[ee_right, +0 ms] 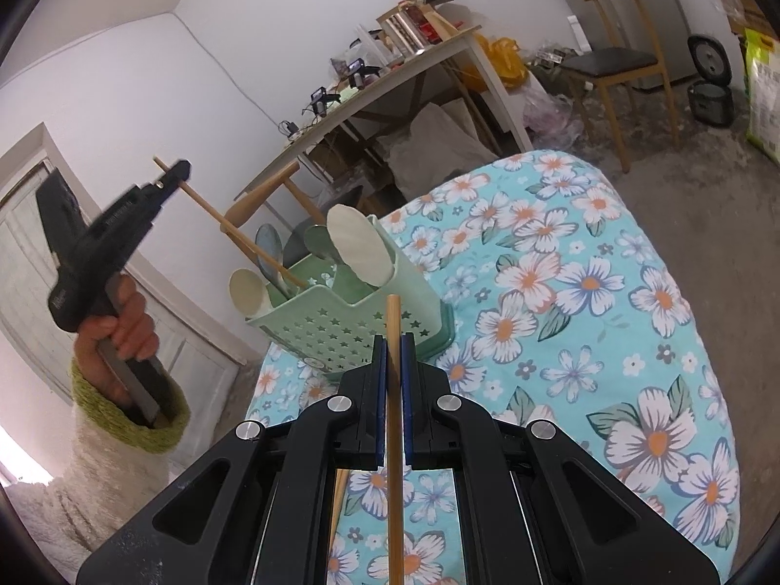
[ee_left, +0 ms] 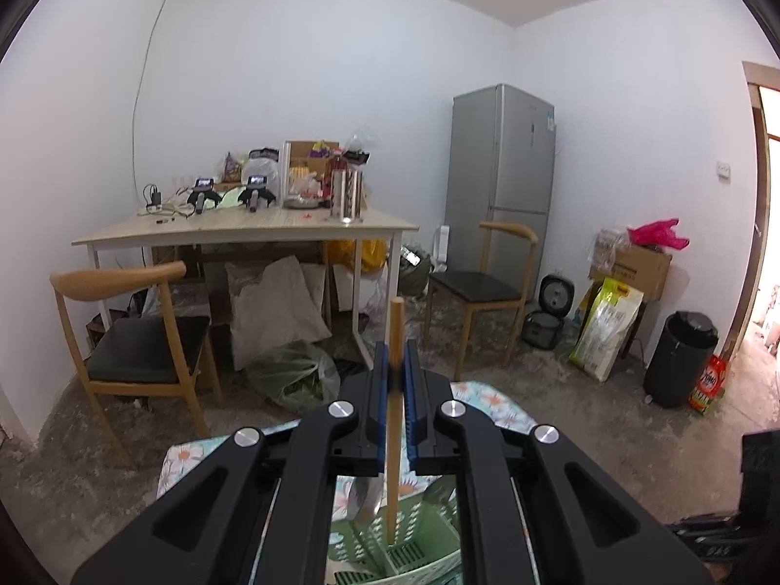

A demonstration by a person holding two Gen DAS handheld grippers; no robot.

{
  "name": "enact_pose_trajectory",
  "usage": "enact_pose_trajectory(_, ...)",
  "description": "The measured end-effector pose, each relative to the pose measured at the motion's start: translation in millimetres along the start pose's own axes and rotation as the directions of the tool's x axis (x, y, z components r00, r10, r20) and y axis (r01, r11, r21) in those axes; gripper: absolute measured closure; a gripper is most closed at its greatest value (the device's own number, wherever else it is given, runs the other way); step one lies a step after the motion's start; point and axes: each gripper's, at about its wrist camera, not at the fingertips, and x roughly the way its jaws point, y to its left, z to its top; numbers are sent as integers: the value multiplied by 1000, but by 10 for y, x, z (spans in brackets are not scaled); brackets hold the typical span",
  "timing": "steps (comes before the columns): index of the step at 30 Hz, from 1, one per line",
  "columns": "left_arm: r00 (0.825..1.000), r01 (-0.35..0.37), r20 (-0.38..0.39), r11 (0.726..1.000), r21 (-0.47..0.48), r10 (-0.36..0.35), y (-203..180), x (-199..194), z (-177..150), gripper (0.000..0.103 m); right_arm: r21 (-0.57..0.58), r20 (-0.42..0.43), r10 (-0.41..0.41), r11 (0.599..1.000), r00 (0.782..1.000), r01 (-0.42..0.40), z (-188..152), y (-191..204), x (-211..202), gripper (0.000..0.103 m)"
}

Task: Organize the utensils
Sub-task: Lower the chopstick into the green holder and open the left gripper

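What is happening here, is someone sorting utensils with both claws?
Yes. A person holds a claw in each hand over a table with a floral cloth. The left claw is shut on a wooden chopstick, its lower end down inside the green utensil holder, which already holds spoons. The right claw grips a second chopstick near the holder, not yet put in.

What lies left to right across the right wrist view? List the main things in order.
Hand gripping the left gripper with its chopstick → green utensil holder → chopstick in the right gripper → flowered tablecloth → wooden chair.
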Motion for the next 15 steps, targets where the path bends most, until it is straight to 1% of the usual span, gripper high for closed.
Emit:
enact_pose_trajectory(5, 997, 21, -68, 999, -34, -24, 61, 91, -160, 97, 2, -8, -5, 1000, 1000, 5, -14, -3, 11, 99)
enact_pose_trajectory(7, 996, 33, -81, 998, -48, -37, 72, 77, -200, 97, 0, -10, -8, 1000, 1000, 8, -20, 2, 12, 99)
enact_pose_trajectory(8, 995, 36, -87, 998, -52, -41, 74, 62, -213, 93, 0, -10, -8, 1000, 1000, 8, -21, 8, 10, 99)
enact_pose_trajectory(9, 995, 41, -89, 998, -56, -45, 76, 44, -218, 86, -2, -10, -9, 1000, 1000, 9, -21, 12, 7, 99)
enact_pose_trajectory(11, 995, 47, -79, 997, -64, -52, 69, -11, -219, 79, -6, -8, -12, 1000, 1000, 12, -22, 20, 0, 99)
enact_pose_trajectory(15, 996, 52, -64, 995, -80, -57, 83, -149, -225, 76, -14, -6, -13, 1000, 1000, 13, -23, 48, -25, 99)
